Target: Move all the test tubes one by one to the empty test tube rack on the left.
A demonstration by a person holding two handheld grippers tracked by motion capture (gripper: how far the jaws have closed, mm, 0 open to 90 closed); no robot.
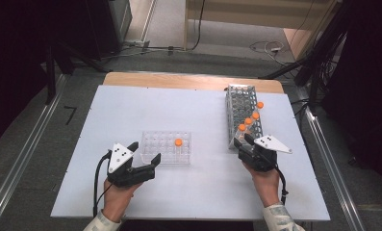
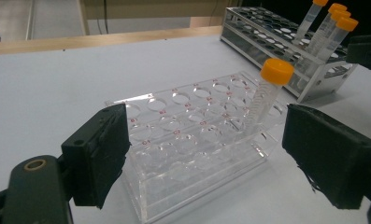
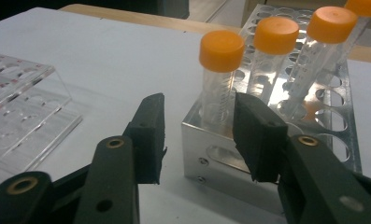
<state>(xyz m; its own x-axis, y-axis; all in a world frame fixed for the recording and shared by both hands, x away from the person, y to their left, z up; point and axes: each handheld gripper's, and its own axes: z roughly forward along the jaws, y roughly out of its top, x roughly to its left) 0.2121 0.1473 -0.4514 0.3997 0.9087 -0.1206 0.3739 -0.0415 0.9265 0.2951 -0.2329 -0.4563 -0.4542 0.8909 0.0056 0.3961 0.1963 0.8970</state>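
Observation:
A clear plastic rack point(image 1: 162, 140) point(image 2: 192, 140) stands on the white table point(image 1: 145, 106) and holds one orange-capped tube point(image 1: 178, 143) point(image 2: 273, 86) in a corner hole. My left gripper point(image 1: 145, 151) point(image 2: 202, 154) is open just in front of it, its jaws wide on either side of the rack's near end without touching it. A metal rack point(image 1: 239, 103) point(image 3: 220, 149) at the right holds several orange-capped tubes in a leaning row. My right gripper point(image 1: 242, 139) point(image 3: 199, 135) is open at that rack's near corner. The nearest tube point(image 1: 242, 128) point(image 3: 219, 70) rises between the jaws, with a gap on one side.
The metal rack point(image 2: 272, 42) also appears beyond the clear one in the left gripper view, with most of its holes free. A wooden strip point(image 1: 188, 81) runs along the table's far edge. Floor, cables point(image 1: 268, 48) and dark stands surround the table.

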